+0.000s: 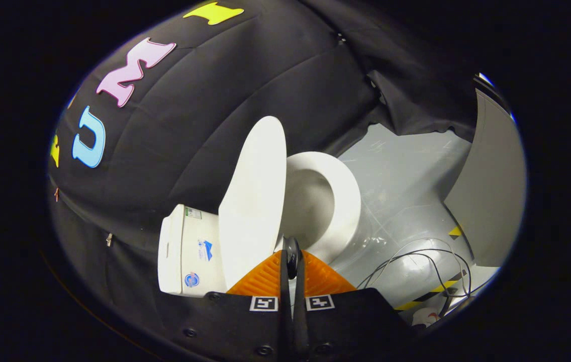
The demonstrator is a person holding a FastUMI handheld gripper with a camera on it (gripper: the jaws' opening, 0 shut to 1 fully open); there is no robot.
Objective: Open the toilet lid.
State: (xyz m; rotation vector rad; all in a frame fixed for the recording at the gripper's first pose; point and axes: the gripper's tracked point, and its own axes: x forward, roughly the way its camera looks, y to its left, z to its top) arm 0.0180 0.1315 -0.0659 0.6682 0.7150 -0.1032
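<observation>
The hand-held gripper point(293, 256), its orange fingers point(265, 279) drawn close together with nothing held, points at a white toilet whose lid point(255, 201) stands raised just beyond the fingertips. The seat ring point(346, 201) lies exposed beside it, the cistern point(185, 256) behind, loose cables point(426, 261) on the grey floor point(406, 171).

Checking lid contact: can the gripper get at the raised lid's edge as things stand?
Probably yes. The lid stands raised just ahead of the gripper, nothing between; the orange fingers are closed together, apparently gripping nothing.
</observation>
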